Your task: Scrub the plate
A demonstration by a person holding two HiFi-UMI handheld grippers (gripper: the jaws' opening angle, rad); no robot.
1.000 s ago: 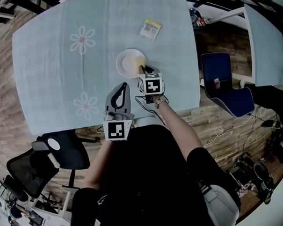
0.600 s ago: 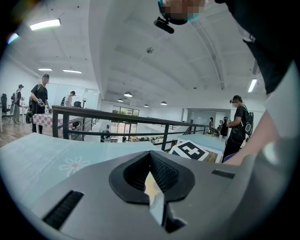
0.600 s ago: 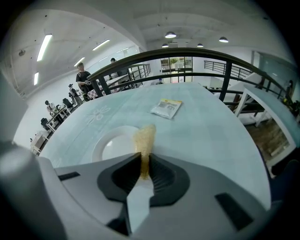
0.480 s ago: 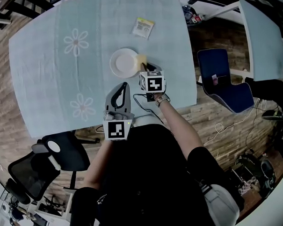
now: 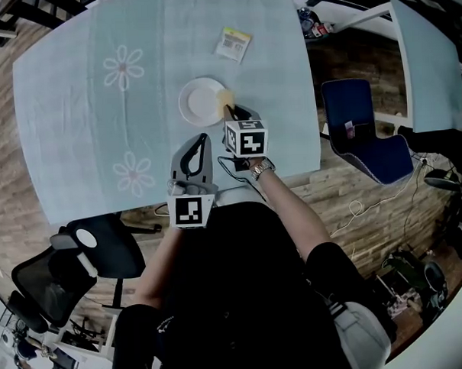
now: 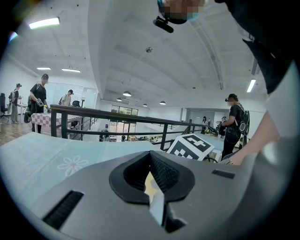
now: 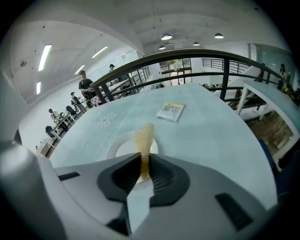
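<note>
**Sponge at the plate's edge, left gripper idle**

Here's the right gripper (image 7: 142, 172), jaws clamped tight on a yellowish sponge (image 7: 143, 138), which sticks up and out from between them. Just beyond it sits the white plate (image 7: 123, 146). From the head view, the sponge (image 5: 226, 97) is right at the plate's (image 5: 200, 102) right-hand rim, with the right gripper (image 5: 232, 111) coming in from the near side. Whether the sponge is pressing on the rim or hanging just above it is hard to say from up here.

The plate sits on the pale blue flowered table (image 5: 98, 109), towards the near edge. A small yellow-and-white packet (image 5: 233, 44) lies well beyond it, flat on the cloth.

Over to the left gripper (image 5: 202, 143): it's held just off the near edge of the table, beside the right one, tilted upward. Its own view shows the jaws (image 6: 151, 174) drawn together with nothing between them. A blue chair (image 5: 358, 128) stands off to the right of the table.
</note>
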